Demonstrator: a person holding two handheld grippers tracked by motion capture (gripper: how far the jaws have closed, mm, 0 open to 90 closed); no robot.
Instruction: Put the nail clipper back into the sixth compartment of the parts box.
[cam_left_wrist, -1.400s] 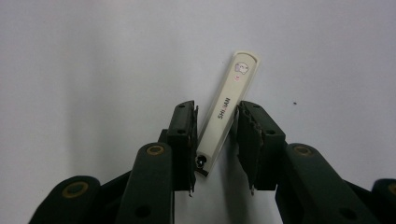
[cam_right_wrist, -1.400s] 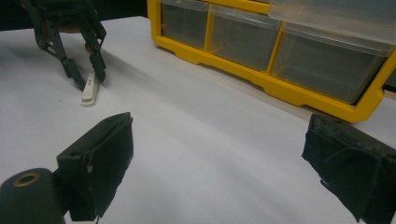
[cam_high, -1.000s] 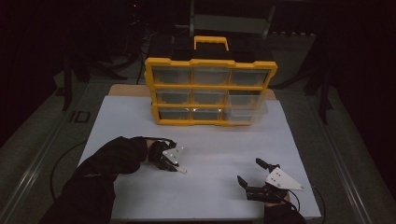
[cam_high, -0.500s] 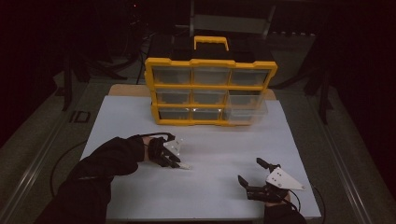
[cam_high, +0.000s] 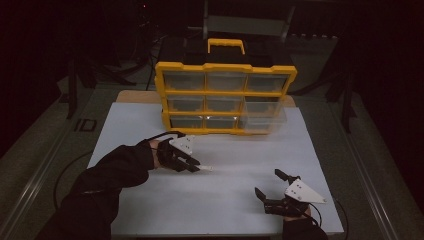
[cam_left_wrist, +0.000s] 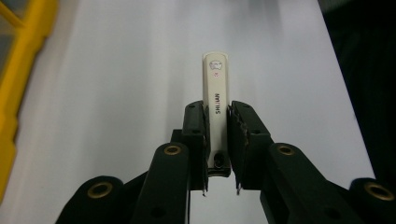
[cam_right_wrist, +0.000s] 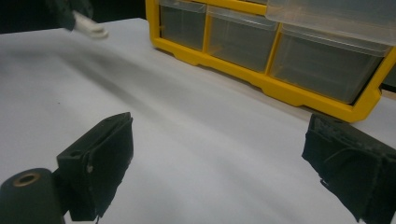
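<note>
White tabletop (cam_high: 240, 190) under dim light, dark surroundings on all sides. At the far edge stands a yellow organizer case (cam_high: 226, 97), upright, with 3 rows of clear drawers and a yellow carry handle on top; the lower right drawer (cam_high: 265, 120) sits pulled partway out. Left gripper (cam_high: 196, 165) is over the near-left part of the surface, in front of the case and apart from it, jaws clamped on a small cream nail clipper (cam_left_wrist: 216, 112). In the left gripper view the clipper stands lengthwise between the 2 pads, its printed end projecting well past the fingertips, its pivot end seated low between the jaws. From the high view the clipper tip points right, toward table centre. Right gripper (cam_high: 269, 186) is at the near-right edge, jaws spread wide with nothing between them, well apart from the left gripper. Right gripper view faces the drawer fronts across bare tabletop.
</note>
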